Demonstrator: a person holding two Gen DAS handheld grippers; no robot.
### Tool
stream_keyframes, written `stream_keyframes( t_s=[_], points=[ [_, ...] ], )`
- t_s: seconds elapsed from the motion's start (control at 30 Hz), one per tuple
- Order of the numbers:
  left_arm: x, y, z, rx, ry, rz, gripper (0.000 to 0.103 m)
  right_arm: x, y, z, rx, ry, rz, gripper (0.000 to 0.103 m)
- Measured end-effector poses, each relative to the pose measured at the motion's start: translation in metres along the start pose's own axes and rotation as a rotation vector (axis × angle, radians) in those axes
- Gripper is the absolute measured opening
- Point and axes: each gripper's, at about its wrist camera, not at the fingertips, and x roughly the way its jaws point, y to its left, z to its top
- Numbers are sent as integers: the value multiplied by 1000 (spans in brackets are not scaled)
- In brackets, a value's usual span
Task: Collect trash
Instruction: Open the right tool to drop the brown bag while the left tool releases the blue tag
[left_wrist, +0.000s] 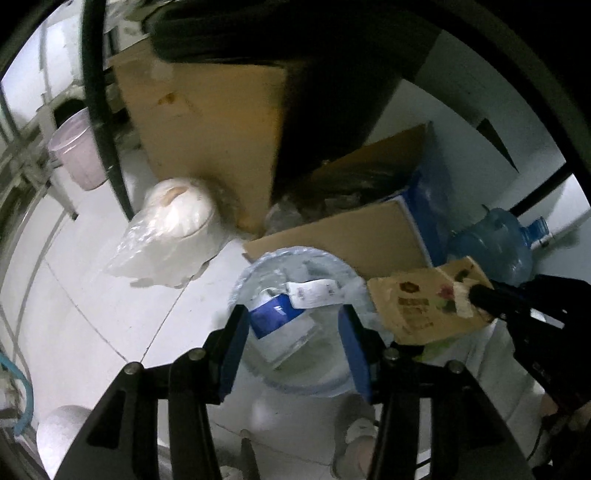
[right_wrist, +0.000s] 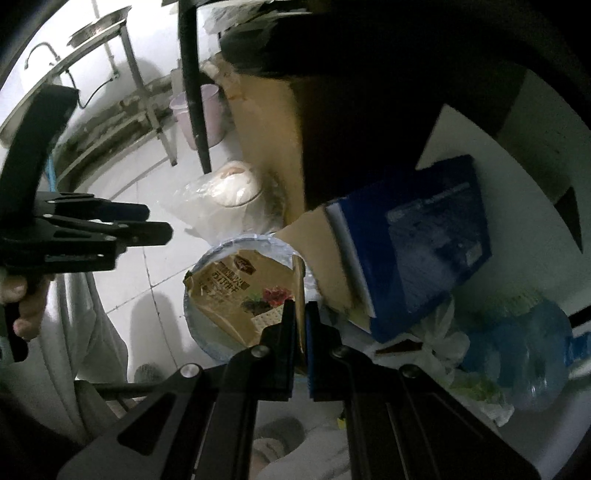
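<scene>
A round trash bin with a clear liner (left_wrist: 258, 266) stands on the white tile floor; it also shows in the right wrist view (right_wrist: 207, 332). Inside lie a blue-and-white packet (left_wrist: 273, 314) and a white label (left_wrist: 314, 291). My left gripper (left_wrist: 291, 317) is open and empty right above the bin. My right gripper (right_wrist: 301, 310) is shut on a brown cardboard food package (right_wrist: 236, 295) and holds it over the bin's rim. The package (left_wrist: 424, 299) and the right gripper (left_wrist: 480, 295) show at the right of the left wrist view. The left gripper (right_wrist: 155, 225) shows at the left of the right wrist view.
Cardboard boxes (left_wrist: 207, 122) and a blue carton (right_wrist: 417, 236) are stacked behind the bin. A white bagged bundle (left_wrist: 170, 229) lies to its left. A pink bucket (left_wrist: 79, 151) stands by a black table leg (left_wrist: 99, 110). A blue water jug (right_wrist: 532, 347) lies at the right.
</scene>
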Motion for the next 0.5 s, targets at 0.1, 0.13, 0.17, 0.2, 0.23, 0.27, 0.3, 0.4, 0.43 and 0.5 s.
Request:
stream_keyframes(
  t_s=[0.1,0.13,0.17,0.2,0.23,0.27,0.3,0.4,0.43,0.5],
  points=[
    [-5,17,-6,-30,-6,4,50,18,13,9,-24,27,9,4],
    [-7,22,-9,-41,-8,5,50,24,18,11,-31,37,13,4],
    [-9,28,-12,-53,-12,5,50,29,22,13,-37,45,13,4],
    [-12,33,-15,-65,-15,6,50,34,27,15,-43,51,14,4],
    [-13,38,-17,-77,-18,6,50,39,30,16,-45,60,18,4],
    [-14,42,-18,-85,-20,6,50,45,34,17,-46,78,25,4],
    [-16,46,-21,-94,-22,6,50,49,36,18,-46,87,26,4],
    [-19,53,-24,-111,-30,4,50,64,40,19,-49,125,12,20],
    [-20,54,-25,-114,-32,4,50,67,40,19,-42,131,12,29],
    [-23,56,-26,-120,-40,1,50,68,39,19,-34,142,21,30]
  ],
)
